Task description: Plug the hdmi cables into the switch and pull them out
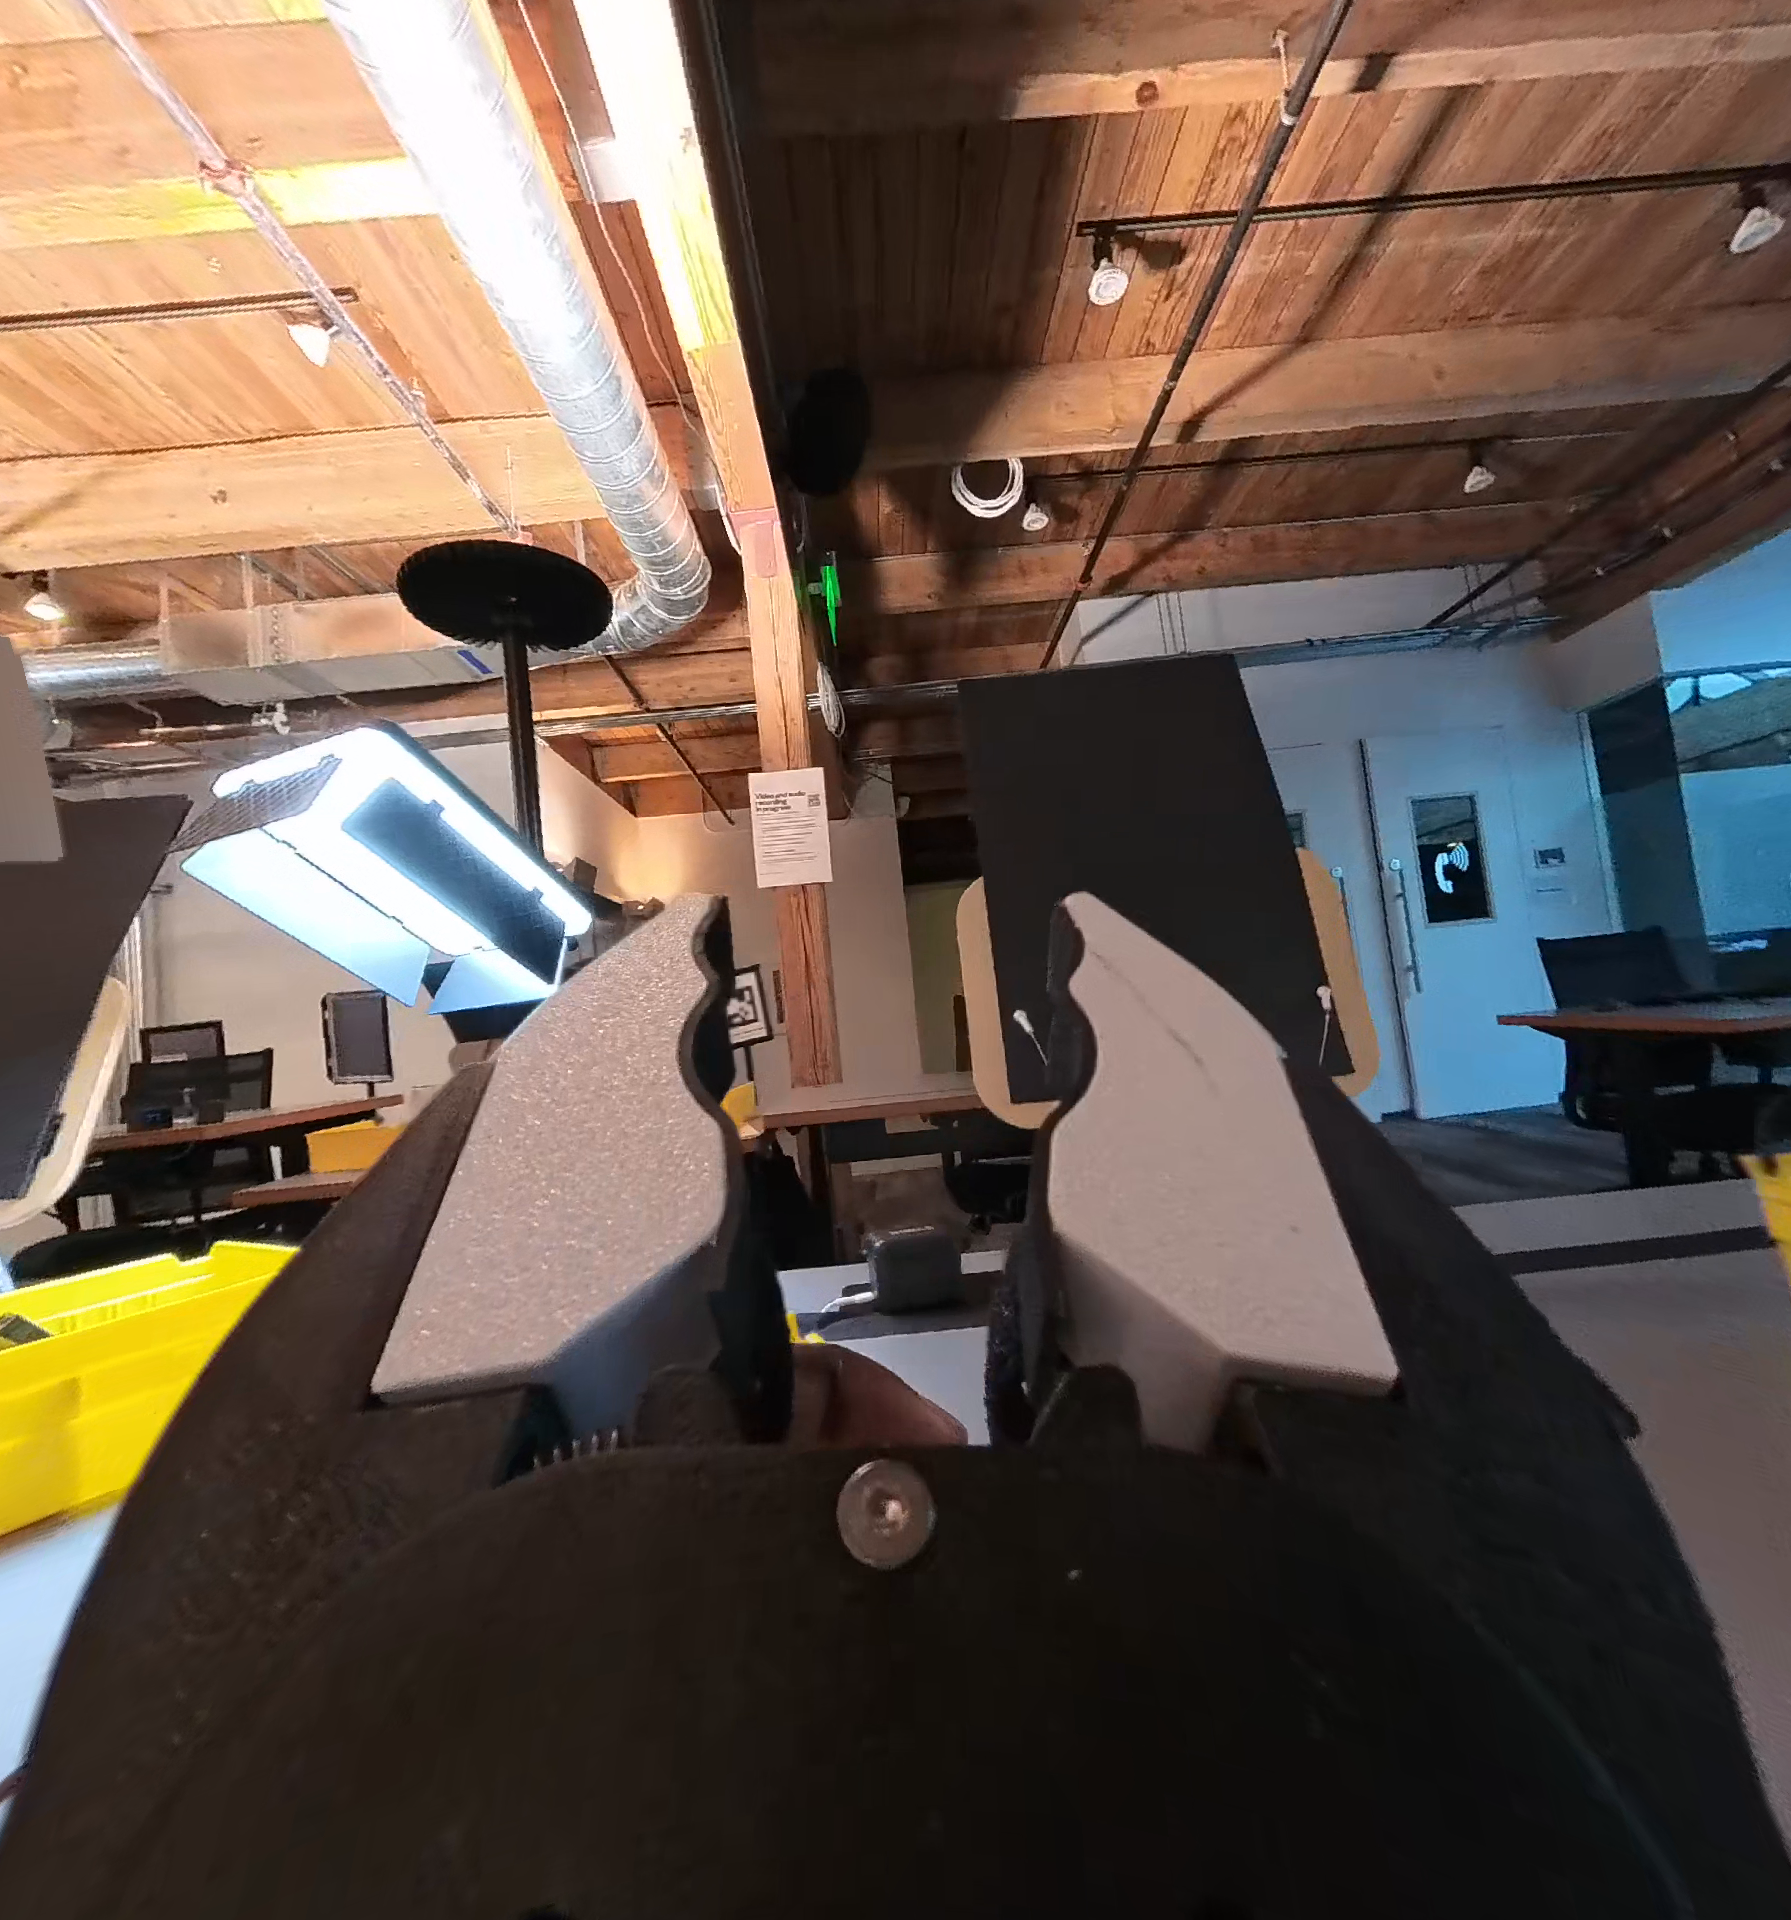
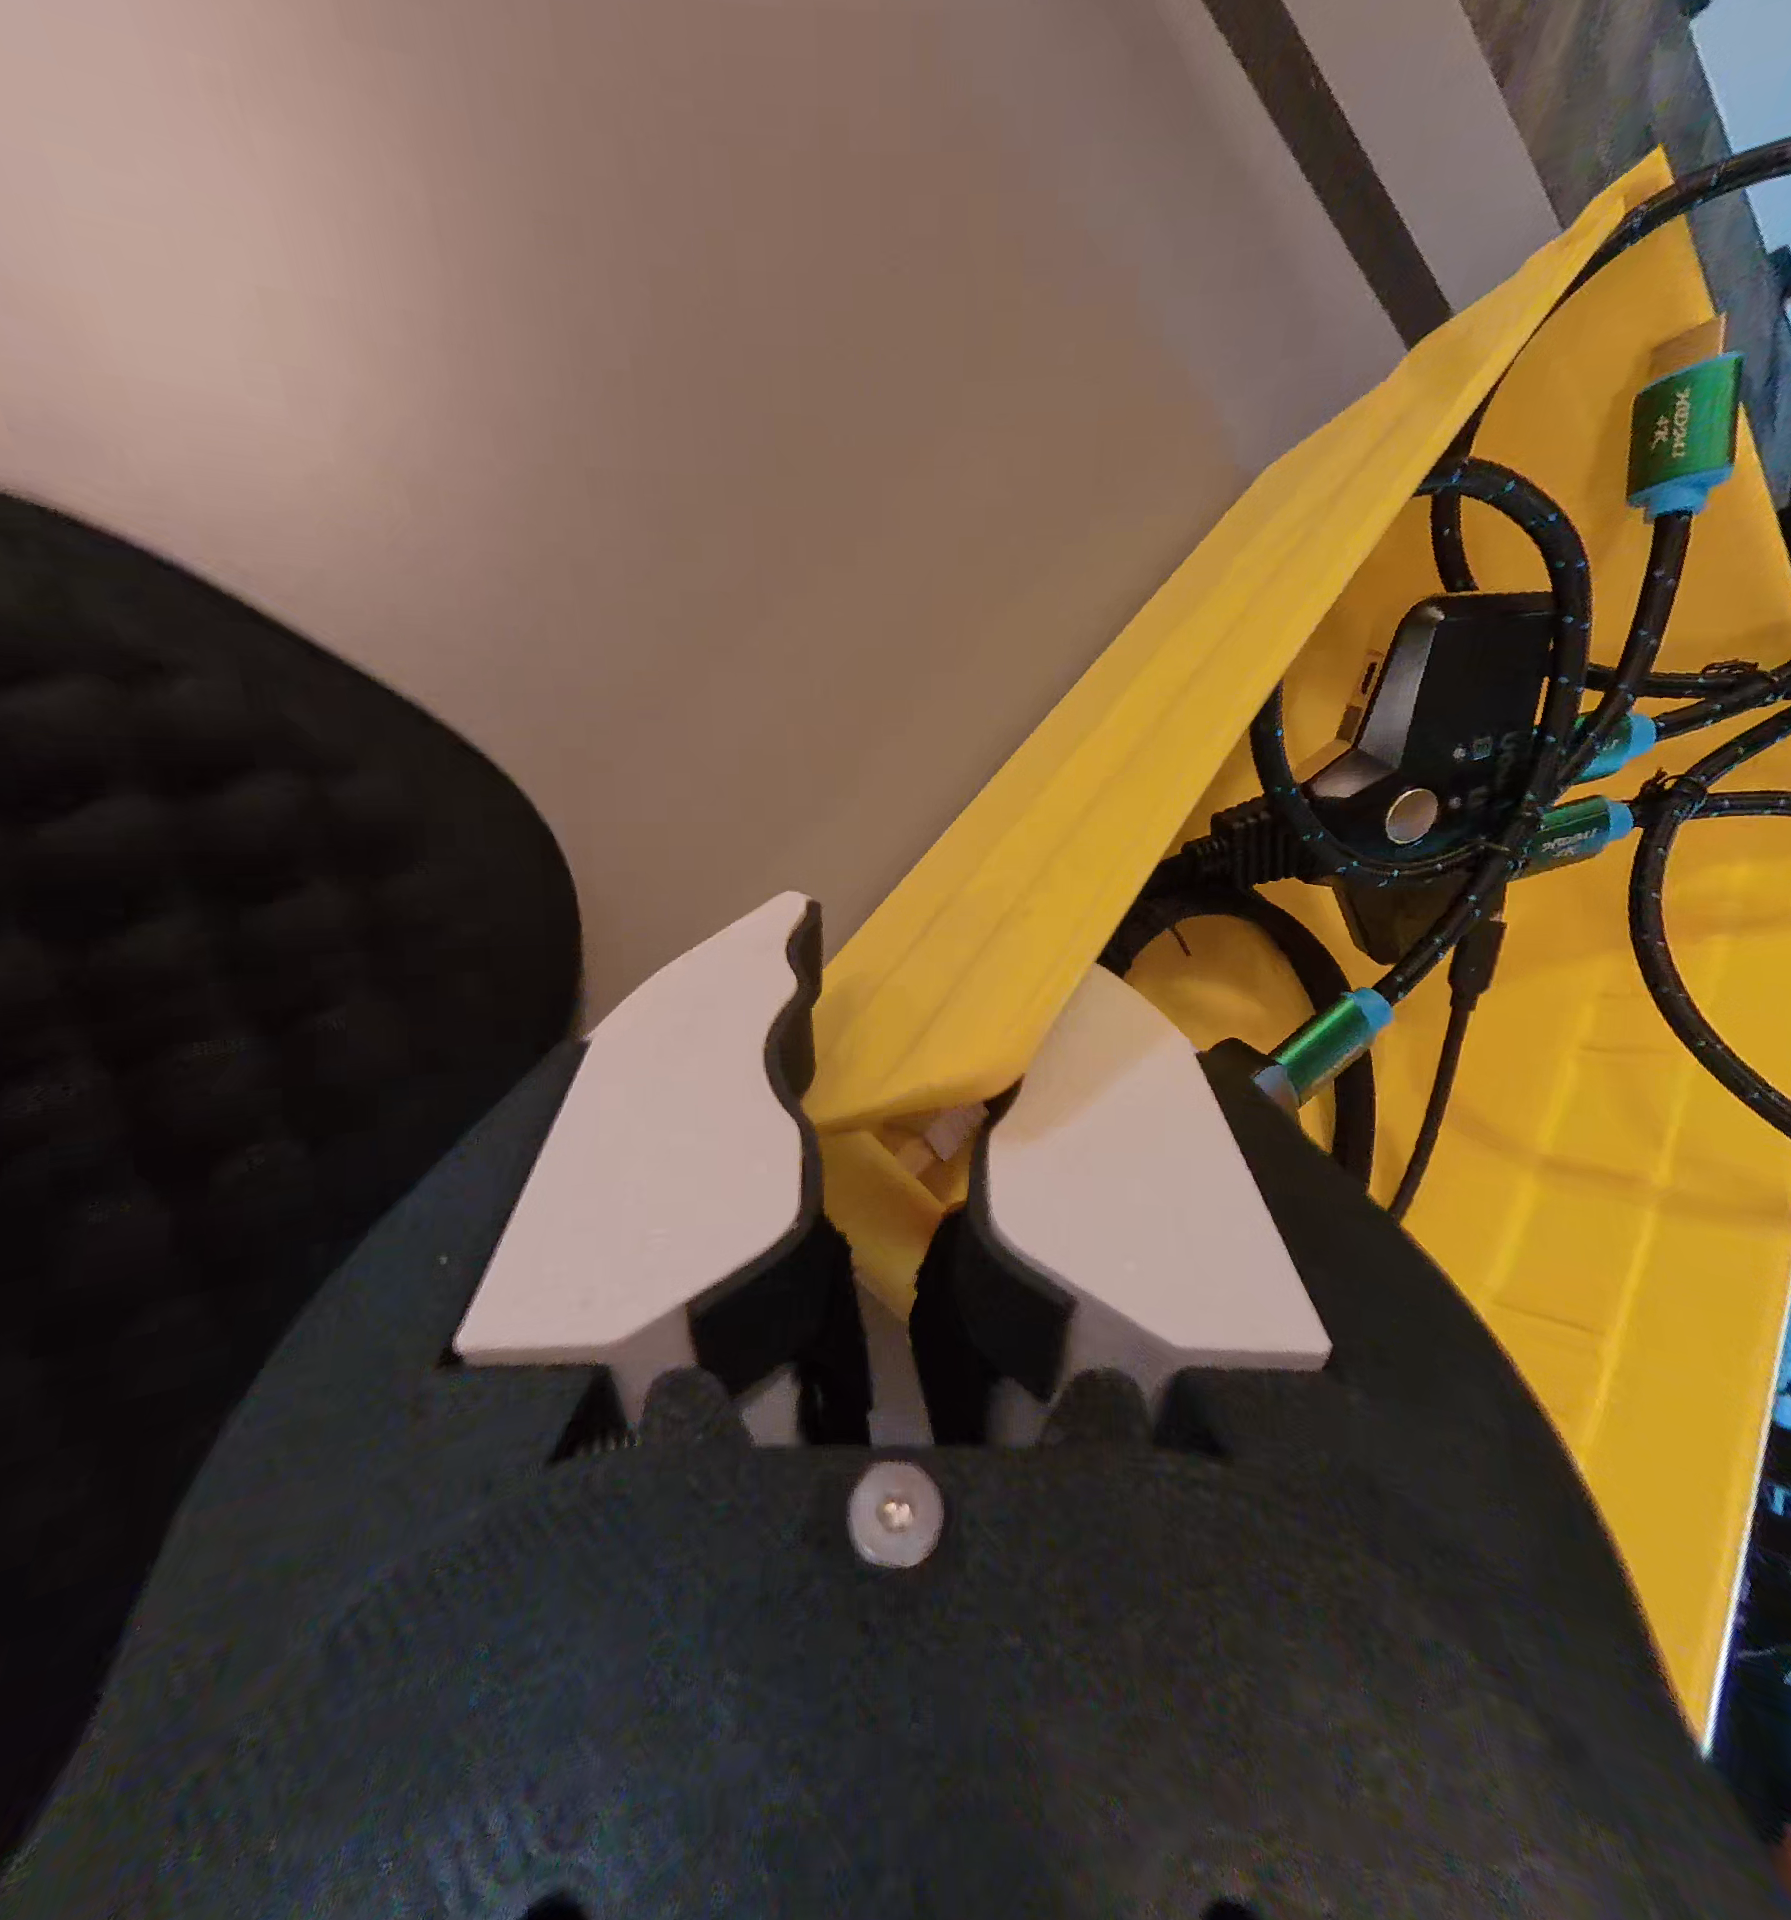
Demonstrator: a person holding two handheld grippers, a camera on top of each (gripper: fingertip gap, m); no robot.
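Careful: your right gripper [image 2: 896, 1049] has its jaws clamped on the yellow bin [image 2: 1130, 810] wall; tip it and the switch [image 2: 1431, 727] and hdmi cables [image 2: 1556, 644] inside slide. Left gripper [image 1: 886, 935]: jaws apart, empty.

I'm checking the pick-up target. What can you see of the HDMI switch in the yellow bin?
The HDMI switch is a small black box with a silver trim piece and a round silver button. It lies inside the yellow bin, tangled in black braided cables with green connectors; a black plug enters one end. No claw touches it.
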